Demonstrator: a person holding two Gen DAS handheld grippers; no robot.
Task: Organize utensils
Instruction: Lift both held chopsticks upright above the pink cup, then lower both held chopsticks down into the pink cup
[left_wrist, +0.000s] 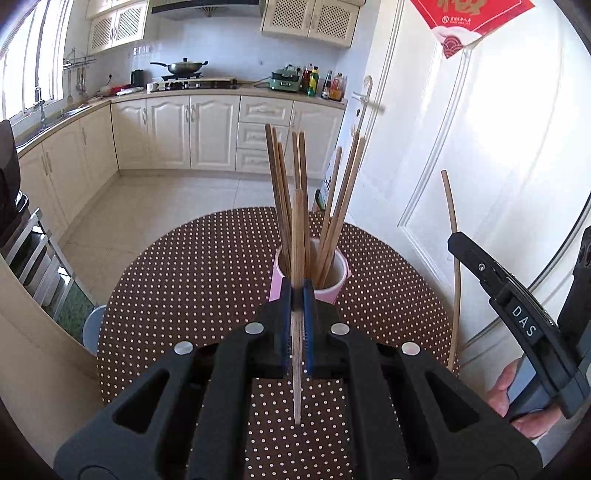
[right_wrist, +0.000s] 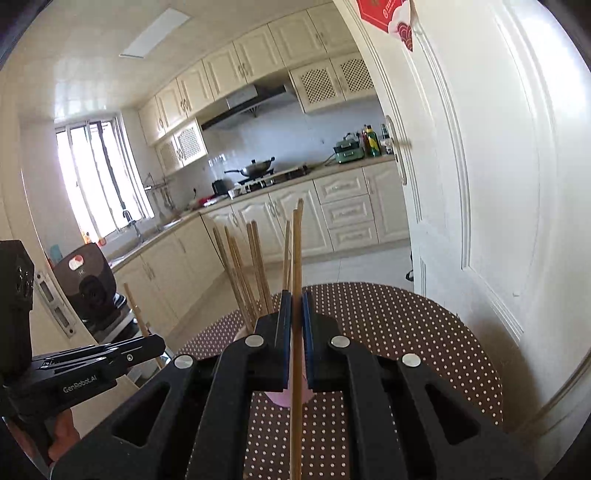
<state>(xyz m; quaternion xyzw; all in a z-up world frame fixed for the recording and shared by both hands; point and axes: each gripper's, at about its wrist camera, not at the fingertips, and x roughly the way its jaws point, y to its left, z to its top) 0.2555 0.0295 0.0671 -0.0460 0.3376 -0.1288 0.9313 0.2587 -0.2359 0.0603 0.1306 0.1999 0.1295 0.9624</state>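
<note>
Chopsticks, brown wooden (left_wrist: 280, 192), are standing in the pink cup (left_wrist: 341, 275) at frame centre | your left gripper (left_wrist: 297, 295) is pinching one chopstick (left_wrist: 297, 236) | your right gripper (right_wrist: 294, 301) is pinching another (right_wrist: 295, 258).

A round table (left_wrist: 184, 277) in a brown cloth with white dots stands beside a white panelled door (left_wrist: 498, 166) bearing a red paper hanging (left_wrist: 469, 18). Beyond, cream cabinets (left_wrist: 207, 129) line the kitchen; a wok (left_wrist: 183, 67) sits on the stove, with bottles (left_wrist: 325, 83) near a green appliance (left_wrist: 286, 79).
</note>
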